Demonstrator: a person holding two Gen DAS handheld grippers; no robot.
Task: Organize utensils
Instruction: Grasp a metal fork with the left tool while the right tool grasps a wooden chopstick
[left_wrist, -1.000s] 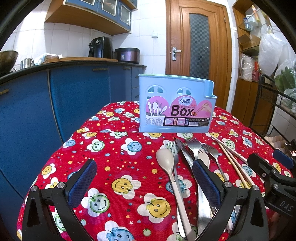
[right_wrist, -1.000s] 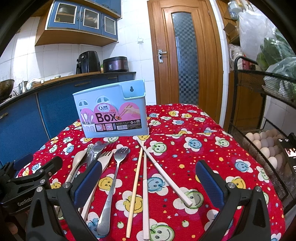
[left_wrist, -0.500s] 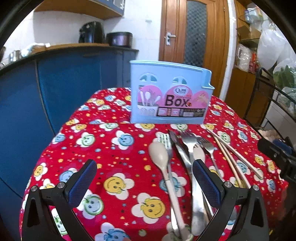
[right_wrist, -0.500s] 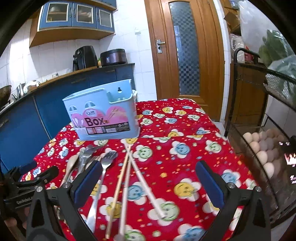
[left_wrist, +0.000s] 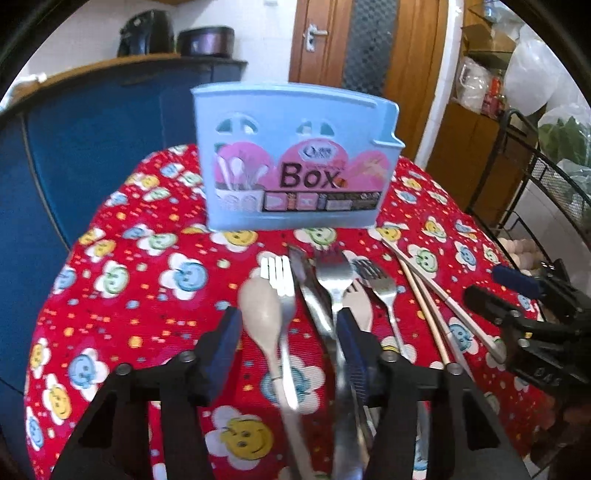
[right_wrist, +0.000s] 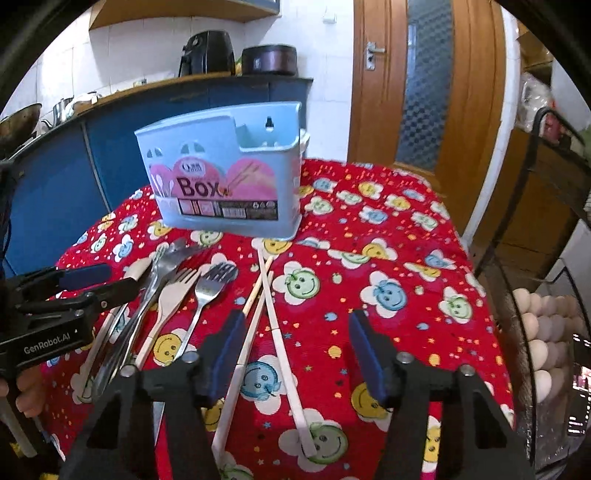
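Note:
A light blue utensil box (left_wrist: 295, 158) labelled "Box" stands at the far side of the red smiley tablecloth (left_wrist: 140, 295); it also shows in the right wrist view (right_wrist: 229, 184). In front of it lie a beige spoon (left_wrist: 260, 314), metal forks (left_wrist: 334, 273) and a knife (left_wrist: 310, 288), with chopsticks (left_wrist: 424, 306) to the right. My left gripper (left_wrist: 290, 339) is open, low over the spoon and fork handles, holding nothing. My right gripper (right_wrist: 297, 350) is open above the chopsticks (right_wrist: 271, 314), empty.
Blue kitchen cabinets (left_wrist: 92, 122) stand left of the table. A wooden door (right_wrist: 424, 81) is behind. A black wire rack with eggs (right_wrist: 543, 325) stands at the right. The left gripper shows in the right wrist view (right_wrist: 74, 291).
Both grippers have narrowed from wide open and moved forward and down towards the utensils. The left one now straddles the spoon and forks; the right one hangs over the chopsticks.

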